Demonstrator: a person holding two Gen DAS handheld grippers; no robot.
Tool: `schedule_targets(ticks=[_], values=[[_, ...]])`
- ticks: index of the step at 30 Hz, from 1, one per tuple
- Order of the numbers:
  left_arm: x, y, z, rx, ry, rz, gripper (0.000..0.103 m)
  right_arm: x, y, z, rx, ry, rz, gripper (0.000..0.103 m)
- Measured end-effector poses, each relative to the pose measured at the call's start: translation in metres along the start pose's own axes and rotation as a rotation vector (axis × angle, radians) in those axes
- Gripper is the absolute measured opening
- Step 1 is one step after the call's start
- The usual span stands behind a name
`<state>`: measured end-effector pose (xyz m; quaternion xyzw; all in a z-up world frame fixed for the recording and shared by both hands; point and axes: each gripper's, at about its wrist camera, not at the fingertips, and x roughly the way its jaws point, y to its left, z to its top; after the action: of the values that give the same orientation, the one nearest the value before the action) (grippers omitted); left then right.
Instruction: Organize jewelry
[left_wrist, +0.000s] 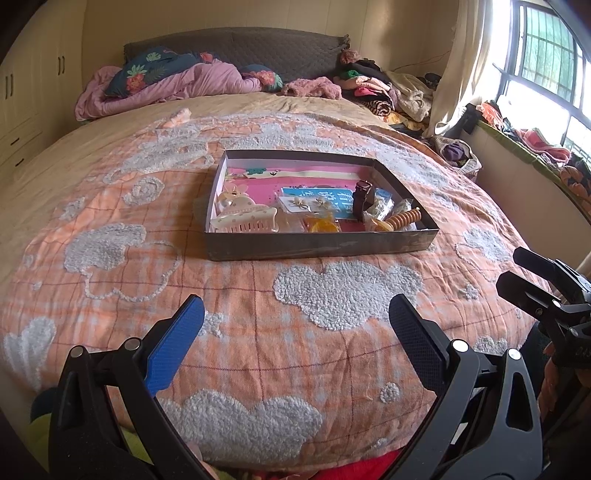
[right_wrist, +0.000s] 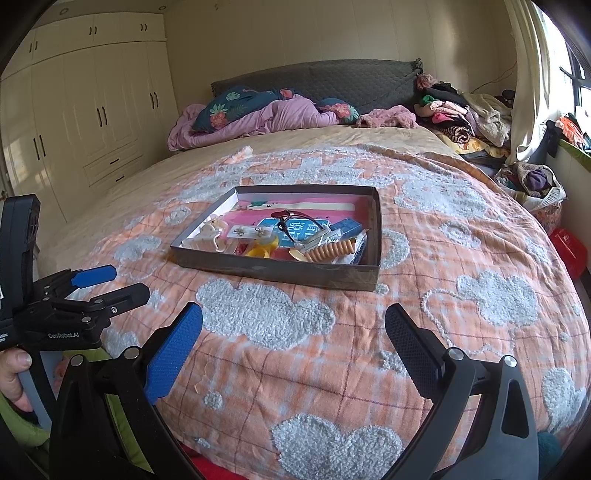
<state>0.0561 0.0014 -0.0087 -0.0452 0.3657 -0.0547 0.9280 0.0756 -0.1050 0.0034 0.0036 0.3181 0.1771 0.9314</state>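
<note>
Left wrist view shows the left gripper (left_wrist: 295, 325) held low over the orange checked blanket (left_wrist: 258, 350), its jaws spread wide with nothing between them. Ahead of it, in the middle of the bed, sits a shallow grey tray (left_wrist: 321, 249), its long axis running left to right across the view.

Inside the tray, a cream hair claw (left_wrist: 245, 218) lies at the near left corner with its teeth facing the near wall. A small card of earrings (left_wrist: 308, 205) rests near the middle, a dark watch (left_wrist: 362, 197) stands to its right, and a ribbed tan spiral hair tie (left_wrist: 404, 218) lies at the near right corner, its length angled up toward the right wall. A yellow piece (left_wrist: 321, 224) sits between the claw and the spiral.

From the right wrist view, the right gripper (right_wrist: 293, 328) is likewise wide open and empty, near the bed's front edge and well apart from the tray. Pink bedding (right_wrist: 266, 118) is heaped at the headboard.
</note>
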Motion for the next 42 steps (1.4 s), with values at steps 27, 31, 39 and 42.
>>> schedule_targets(ticks=[27,31,39,42], values=[[-0.0061,0.0016,0.0010,-0.004,0.001,0.022,0.094,-0.0008,0.0006,-0.0005,0.000,-0.001,-0.002,0.099],[-0.0052,-0.0002,0.0004,-0.001,0.001,0.029,0.094,-0.0005,0.0009,-0.0003,-0.001,0.002,-0.001,0.099],[-0.0042,-0.0009,0.0002,0.000,0.002,0.029,0.094,-0.0001,0.0012,-0.0002,-0.003,0.005,-0.002,0.099],[-0.0041,-0.0011,0.0001,-0.002,0.002,0.028,0.094,0.0001,0.0014,-0.0008,-0.003,0.006,-0.002,0.099]])
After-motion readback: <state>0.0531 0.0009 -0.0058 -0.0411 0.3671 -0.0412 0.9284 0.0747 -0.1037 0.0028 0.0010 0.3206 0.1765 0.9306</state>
